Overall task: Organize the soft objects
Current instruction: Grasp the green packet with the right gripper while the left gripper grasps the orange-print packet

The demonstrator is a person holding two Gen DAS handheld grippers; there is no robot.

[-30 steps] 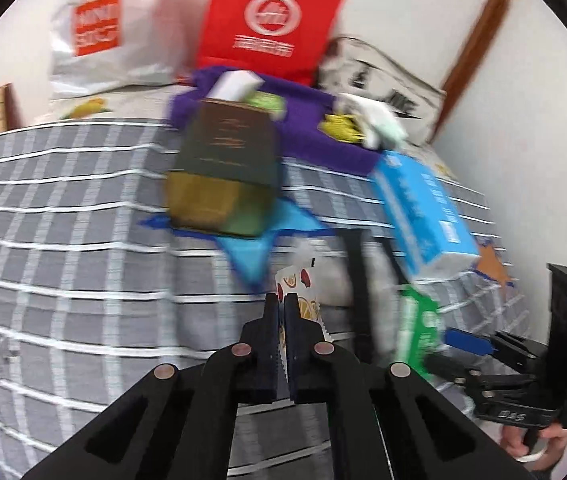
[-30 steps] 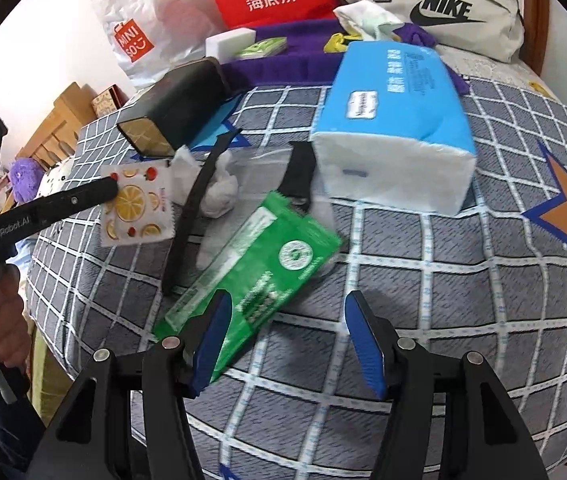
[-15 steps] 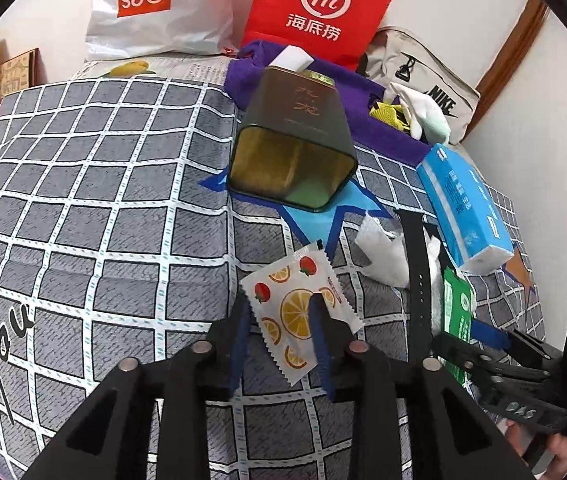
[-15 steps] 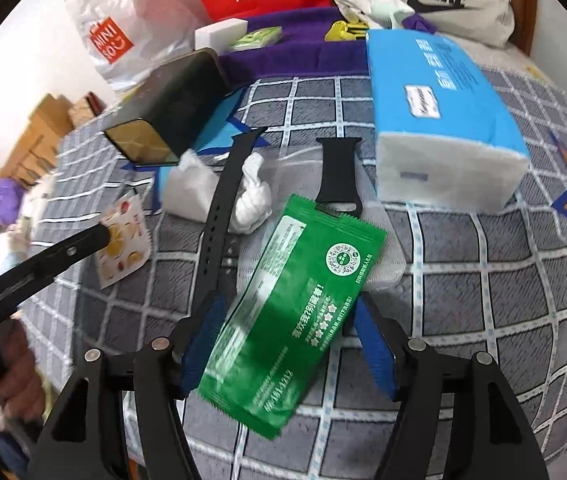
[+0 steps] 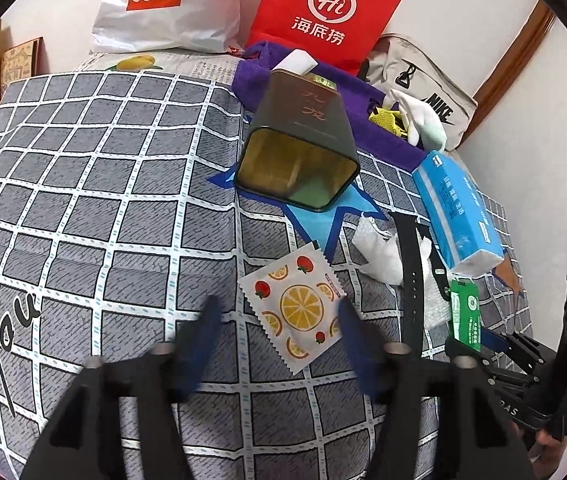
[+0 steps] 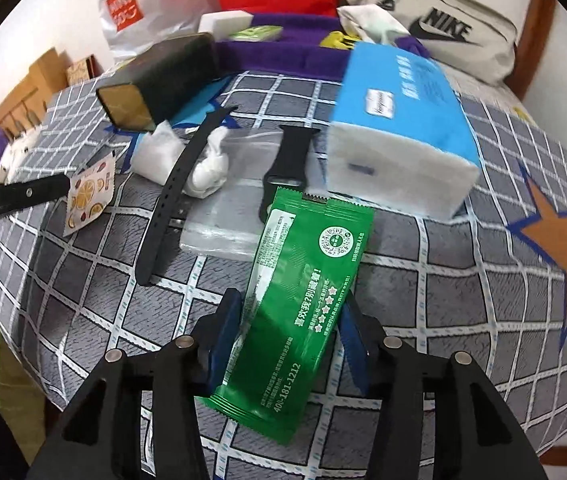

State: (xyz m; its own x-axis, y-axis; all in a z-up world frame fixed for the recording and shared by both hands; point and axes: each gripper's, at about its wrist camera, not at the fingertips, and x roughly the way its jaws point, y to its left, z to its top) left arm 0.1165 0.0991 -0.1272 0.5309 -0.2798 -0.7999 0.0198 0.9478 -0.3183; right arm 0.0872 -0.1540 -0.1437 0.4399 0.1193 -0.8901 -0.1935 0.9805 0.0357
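Note:
A fruit-print sachet (image 5: 299,308) lies flat on the checked bedspread (image 5: 103,200). It sits between the fingertips of my left gripper (image 5: 277,308), whose jaws are opening and do not press it. In the right wrist view a green packet (image 6: 307,300) lies lengthwise between the blue pads of my right gripper (image 6: 289,312). Those jaws are closing and meet its two long edges. The same green packet (image 5: 465,312) shows edge-on at the right of the left wrist view.
A dark green tin (image 5: 299,168) lies on its side with its mouth open. A blue tissue pack (image 6: 399,128), two black watch straps (image 6: 175,196), crumpled white tissue (image 6: 155,152) and a clear plastic bag (image 6: 223,220) lie around the packet. Purple cloth (image 5: 367,96) and shopping bags stand behind.
My left jaws went from shut on the sachet to wide apart, leaving it on the bed. My right gripper moved onto the green packet and its jaws narrowed against it.

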